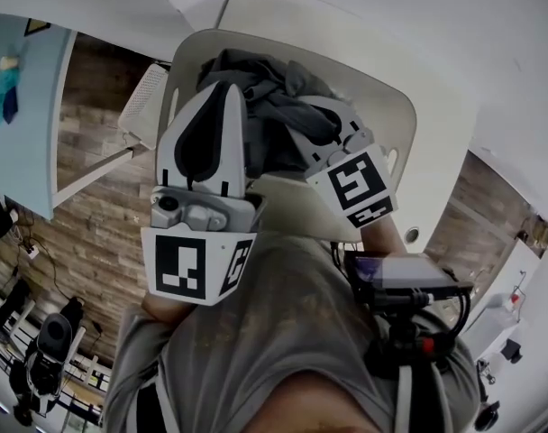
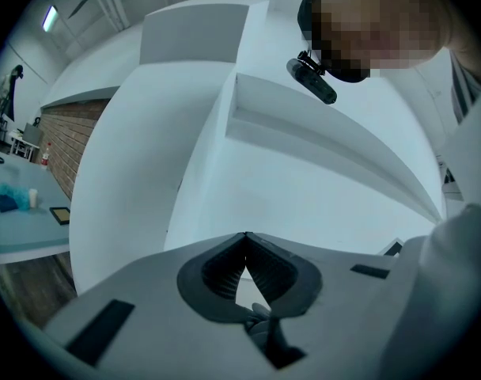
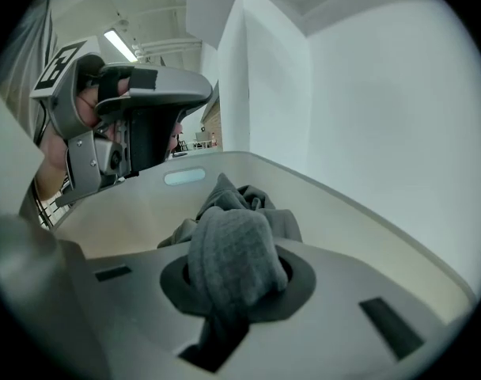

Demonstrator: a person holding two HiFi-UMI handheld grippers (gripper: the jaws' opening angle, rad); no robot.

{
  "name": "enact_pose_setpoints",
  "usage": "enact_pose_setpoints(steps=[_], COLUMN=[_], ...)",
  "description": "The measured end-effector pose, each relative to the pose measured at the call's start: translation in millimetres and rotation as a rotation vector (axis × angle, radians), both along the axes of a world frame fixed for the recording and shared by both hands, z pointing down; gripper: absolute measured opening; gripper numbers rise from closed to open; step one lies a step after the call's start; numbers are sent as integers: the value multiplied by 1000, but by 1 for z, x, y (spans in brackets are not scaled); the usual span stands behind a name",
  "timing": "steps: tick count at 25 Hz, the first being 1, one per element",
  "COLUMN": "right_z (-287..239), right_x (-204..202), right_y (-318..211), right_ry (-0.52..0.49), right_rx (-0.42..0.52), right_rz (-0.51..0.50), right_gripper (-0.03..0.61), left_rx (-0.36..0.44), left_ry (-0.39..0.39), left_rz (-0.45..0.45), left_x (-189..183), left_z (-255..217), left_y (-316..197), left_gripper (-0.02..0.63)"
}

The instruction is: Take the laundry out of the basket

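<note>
A white laundry basket (image 1: 409, 106) is in front of me with a heap of dark grey laundry (image 1: 265, 106) inside. My right gripper (image 1: 321, 126) reaches into the basket from the right. In the right gripper view a thick fold of grey cloth (image 3: 229, 252) bulges out between its jaws, pinched there, and more laundry (image 3: 256, 204) lies behind it against the basket wall (image 3: 145, 204). My left gripper (image 1: 220, 87) is raised over the basket's left side, jaws touching at the tips with nothing in them. In its own view the left gripper (image 2: 244, 237) points at bare white walls.
A light blue table (image 1: 22, 106) stands at the far left, with a white perforated chair (image 1: 143, 102) beside the basket. Wood-plank floor (image 1: 85, 215) runs along the left. White walls (image 3: 383, 133) close in behind and right of the basket. A black device (image 1: 405, 282) is strapped to my chest.
</note>
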State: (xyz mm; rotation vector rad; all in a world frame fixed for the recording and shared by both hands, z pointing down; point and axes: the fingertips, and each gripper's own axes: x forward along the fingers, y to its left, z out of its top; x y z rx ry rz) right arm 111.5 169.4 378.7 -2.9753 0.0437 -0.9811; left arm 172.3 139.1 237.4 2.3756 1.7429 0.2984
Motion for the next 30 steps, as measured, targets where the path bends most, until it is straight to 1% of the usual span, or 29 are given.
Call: enact_pose_setpoints(steps=[5, 10, 15, 19, 25, 30], right_z=[-29, -68, -115, -151, -202, -236], right_x=[-6, -15, -18, -26, -45, -82], right_y=[1, 0, -1, -2, -7, -15], right_ry=[82, 191, 308, 380, 482, 546], right_rx=[-21, -47, -119, -175, -255, -319], right_rz=[31, 72, 106, 147, 222, 300], right_gripper=[46, 46, 46, 46, 46, 46], left_rx=[-18, -42, -77, -104, -164, -186], left_ry=[32, 67, 107, 140, 169, 183], left_rz=[-17, -33, -41, -38, -18, 31], left_x=[-11, -26, -39, -46, -52, -76], left_z=[-15, -33, -47, -57, -76, -82], left_y=[-16, -38, -60, -74, -95, -106], left_gripper=[9, 9, 9, 9, 9, 9])
